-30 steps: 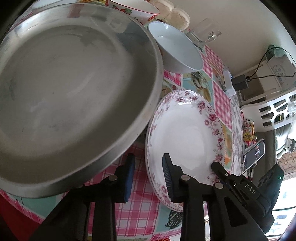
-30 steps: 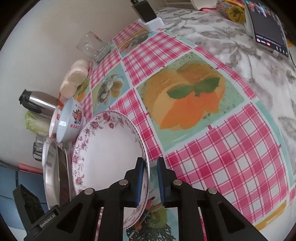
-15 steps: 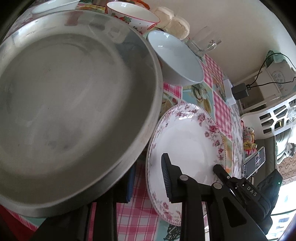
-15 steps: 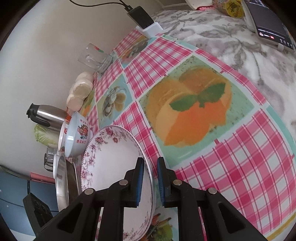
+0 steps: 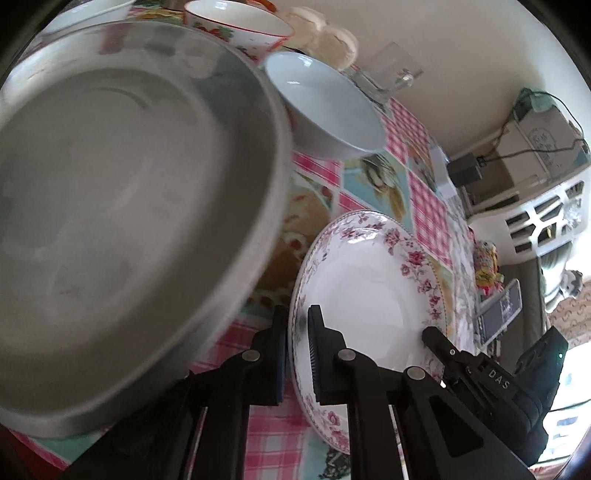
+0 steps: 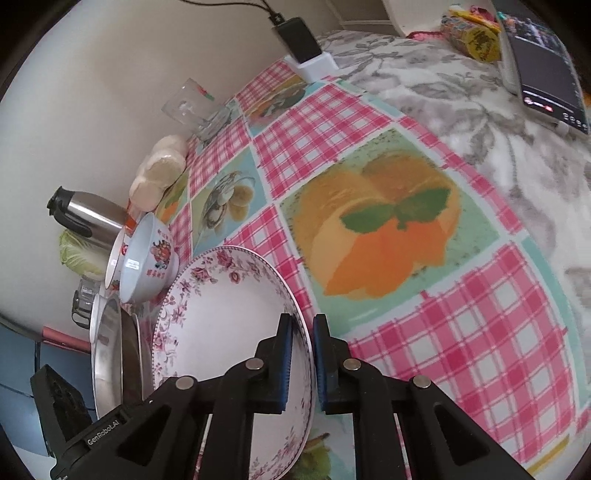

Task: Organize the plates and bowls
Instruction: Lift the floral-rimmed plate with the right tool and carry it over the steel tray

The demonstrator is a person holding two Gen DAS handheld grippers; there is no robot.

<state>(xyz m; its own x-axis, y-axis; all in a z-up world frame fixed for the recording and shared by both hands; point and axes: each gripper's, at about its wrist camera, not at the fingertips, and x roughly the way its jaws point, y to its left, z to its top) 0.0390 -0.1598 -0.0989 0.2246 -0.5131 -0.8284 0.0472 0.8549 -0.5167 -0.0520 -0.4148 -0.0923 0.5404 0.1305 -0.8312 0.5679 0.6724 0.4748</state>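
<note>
A floral-rimmed white plate (image 5: pixel 373 291) (image 6: pixel 225 314) is held off the checked tablecloth by both grippers. My left gripper (image 5: pixel 297 332) is shut on its near rim. My right gripper (image 6: pixel 303 336) is shut on its opposite rim. A large steel plate (image 5: pixel 122 192) lies close on the left; it also shows edge-on in the right wrist view (image 6: pixel 110 354). A white bowl (image 5: pixel 325 107) stands behind it, with a red-patterned bowl (image 5: pixel 236 22) farther back. In the right wrist view the decorated bowls (image 6: pixel 147 254) sit nested by the wall.
A glass (image 6: pixel 192 107), round buns (image 6: pixel 159 170), a steel flask (image 6: pixel 92 218) and a cabbage (image 6: pixel 77 254) line the wall. A charger block (image 6: pixel 306 48) and a phone (image 6: pixel 543 70) lie far right on grey floral cloth. A white basket (image 5: pixel 535 214) stands beyond the table.
My left gripper moved right from beside the steel plate and closed on the floral plate's rim. The floral plate has tilted up and lifted, held by both grippers.
</note>
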